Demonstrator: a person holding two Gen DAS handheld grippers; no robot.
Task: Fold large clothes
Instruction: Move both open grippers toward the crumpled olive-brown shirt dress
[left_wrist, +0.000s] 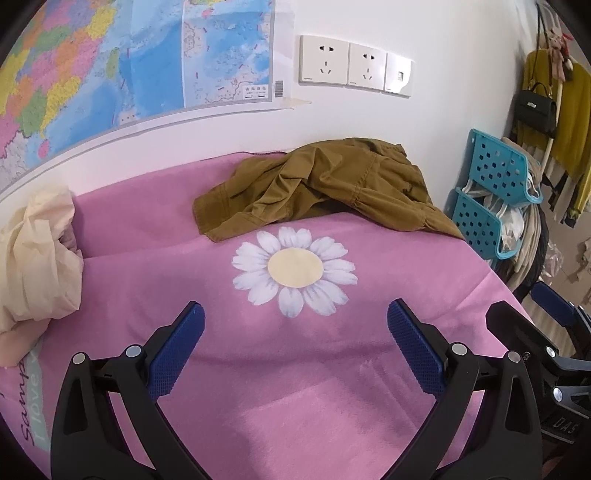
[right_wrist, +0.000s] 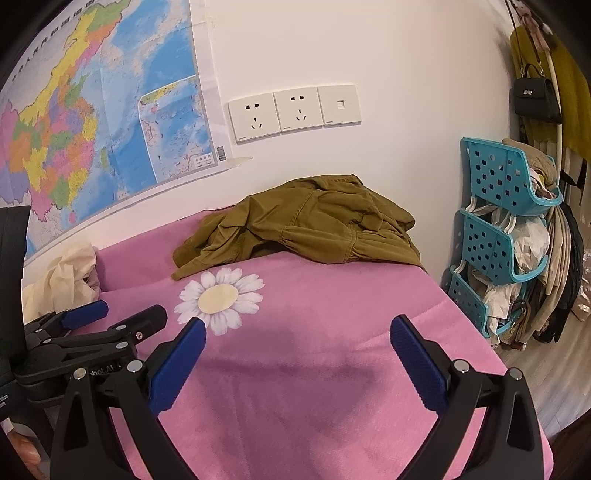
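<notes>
Olive-brown jacket (left_wrist: 317, 188) crumpled at bench (left_wrist: 258, 387) far edge by wall. Left hand-held gripper (left_wrist: 295, 325) and right hand-held gripper (right_wrist: 297, 339) both spread wide, empty. Advise: drag garment to centre, flatten first.

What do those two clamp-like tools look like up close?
Both the left gripper and right gripper look alike: black plastic arms shaped like clamps, silver round rivets at the joints, and blue finger pads with a fine gridded texture. No cables show.
</notes>
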